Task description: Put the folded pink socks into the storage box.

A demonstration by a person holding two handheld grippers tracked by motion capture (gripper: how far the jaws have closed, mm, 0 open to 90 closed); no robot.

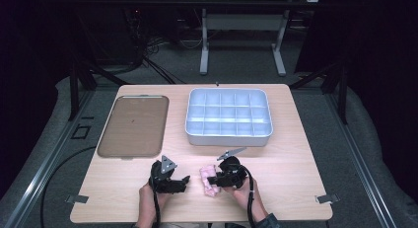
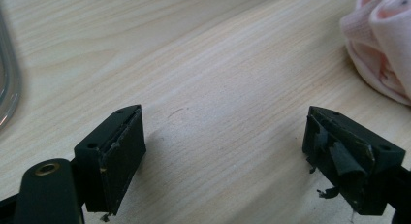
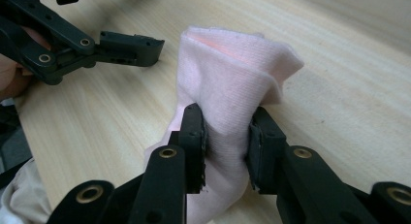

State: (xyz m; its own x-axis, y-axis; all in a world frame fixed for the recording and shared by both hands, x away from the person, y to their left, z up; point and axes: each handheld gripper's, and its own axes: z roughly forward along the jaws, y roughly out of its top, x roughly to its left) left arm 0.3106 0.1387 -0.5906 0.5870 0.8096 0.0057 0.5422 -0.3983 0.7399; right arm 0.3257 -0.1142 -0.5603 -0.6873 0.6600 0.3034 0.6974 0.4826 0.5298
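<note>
low in the frame of the high view, near the table's (image 1: 296, 139) front edge, 2 hands work 2 grippers side by side. the right gripper (image 1: 216, 180), just right of centre, is pinching 1 bundle of pink cloth (image 1: 207, 181); in the right gripper view its 2 black jaws press the cloth's (image 3: 232, 88) narrow middle from either side, the folded upper part fanning out above the pads and the lower end hanging toward the bottom of the frame. the left gripper (image 1: 183, 181) sits just left of the cloth, apart from it, its jaws spread wide over bare wood. in the left gripper view its 2 pads (image 2: 121, 161) stand at the lower left and lower right with nothing between them, and the cloth (image 2: 383, 44) lies at the upper right edge of the frame. in the right gripper view the left gripper (image 3: 145, 47) reaches in from the upper left, its tip near the cloth but not touching.

farther up the frame of the high view sit 2 containers: 1 flat brown tray (image 1: 133, 124) at left of centre and 1 white divided bin (image 1: 228, 138) at centre. a strip of open wood runs between the grippers and both containers, and more open wood lies to the right of the right hand. beyond the table's far edge are dark floor and the legs of another table (image 1: 241, 20).
</note>
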